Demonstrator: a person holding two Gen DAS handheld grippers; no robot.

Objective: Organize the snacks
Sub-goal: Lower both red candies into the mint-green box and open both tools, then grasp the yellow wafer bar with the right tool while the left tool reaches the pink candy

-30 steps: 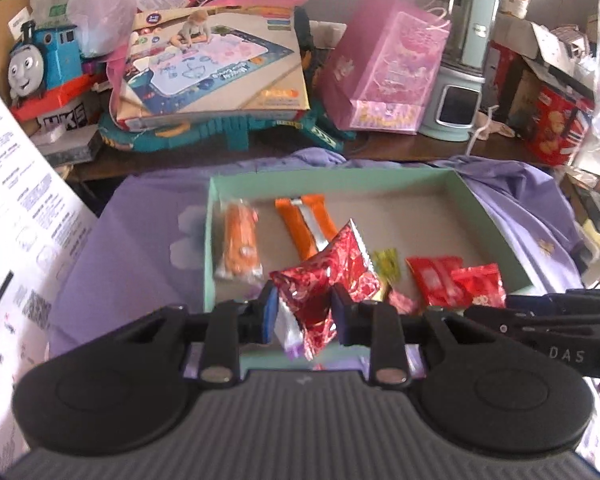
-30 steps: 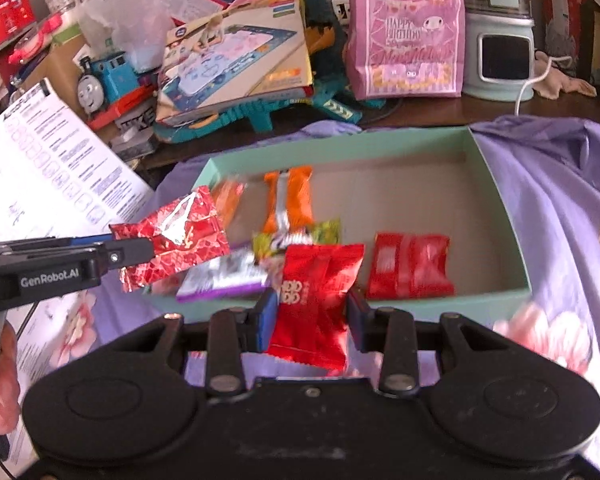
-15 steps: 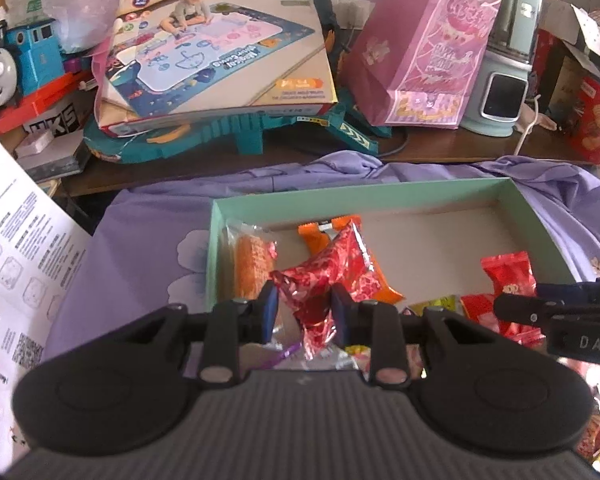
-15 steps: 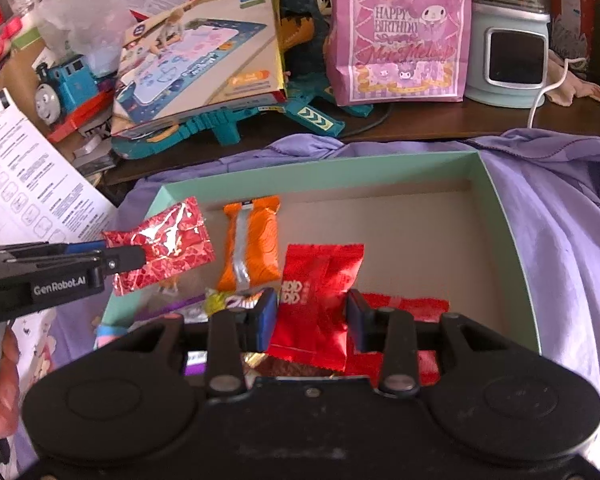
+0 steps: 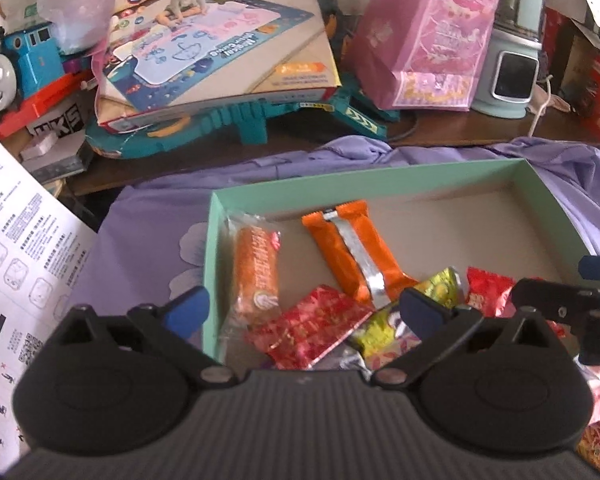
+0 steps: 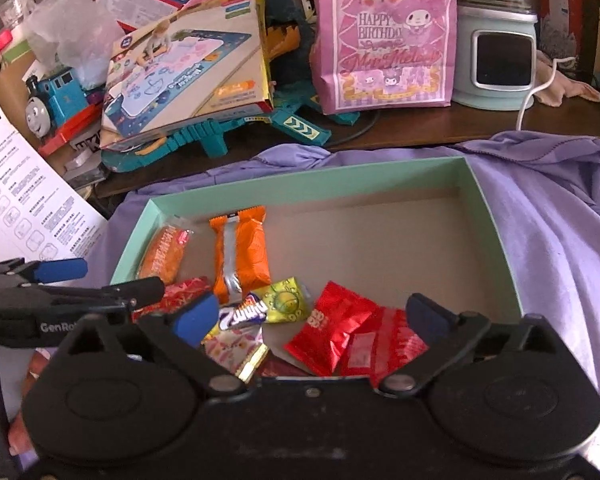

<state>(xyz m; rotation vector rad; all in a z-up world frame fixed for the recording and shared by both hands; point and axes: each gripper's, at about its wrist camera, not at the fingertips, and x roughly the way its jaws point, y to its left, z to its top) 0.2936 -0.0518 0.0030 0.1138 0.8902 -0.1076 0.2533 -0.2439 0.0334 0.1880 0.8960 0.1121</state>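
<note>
While both sets of jaws have just been opening, each stands spread wide with nothing pinched: the left gripper [image 5: 304, 308] over the red foil packet [image 5: 310, 330], the right gripper [image 6: 312, 314] over the red snack bag [image 6: 334, 332]; both packets lie loose at the near end of the green box [image 6: 496, 236]. Step in hand, as I judge it: release and clear; lift each gripper straight up so the fingers do not drag the pile (near end is crowded: orange bar [image 5: 356, 256], orange roll [image 5: 258, 270], yellow-green sachet [image 6: 286, 300]). Far half of box bare; later items belong there. Grippers sit close together, so withdraw apart. Around: purple cloth [image 6: 560, 220]; toy train [image 5: 18, 64], pink gift bag [image 6: 384, 32] on bench behind, well apart.
</note>
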